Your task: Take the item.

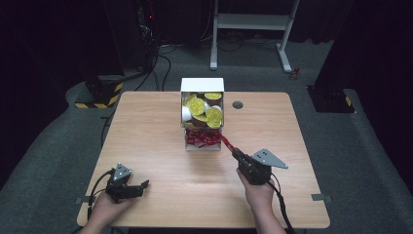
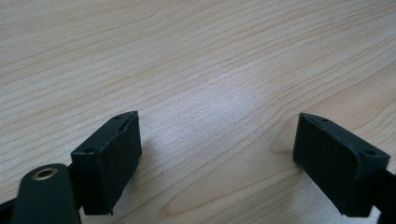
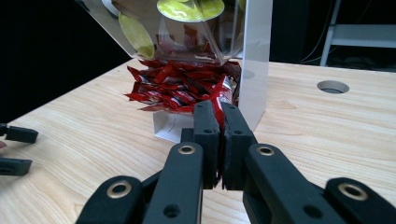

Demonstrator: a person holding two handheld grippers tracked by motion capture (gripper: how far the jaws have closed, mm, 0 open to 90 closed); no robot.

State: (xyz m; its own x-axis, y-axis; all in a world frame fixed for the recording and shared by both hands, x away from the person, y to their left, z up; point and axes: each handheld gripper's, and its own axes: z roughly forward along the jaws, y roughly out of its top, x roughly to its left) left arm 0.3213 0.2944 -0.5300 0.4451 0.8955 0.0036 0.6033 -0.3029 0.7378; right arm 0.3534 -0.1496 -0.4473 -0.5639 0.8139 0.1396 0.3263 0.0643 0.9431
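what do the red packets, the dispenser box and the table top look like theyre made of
Red packets: glossy foil or plastic film, judging by crinkles and bright glints; the right gripper is shut on one.
Dispenser box: white side panels look like painted sheet or plastic; its clear upper bin seems acrylic, see-through with reflections.
Table top: light wood or wood-look laminate, matte, with visible grain lines.

My left black two-jaw gripper (image 1: 127, 187) sits low at the near left, cradled in my left hand (image 1: 104, 207), its jaws spread wide apart with nothing between them, pointing to the right. My right black two-jaw gripper (image 1: 237, 154) is held at the near right by my right hand (image 1: 258, 192), angled far and leftward, its jaws pressed tight on a thin red packet (image 3: 218, 100).
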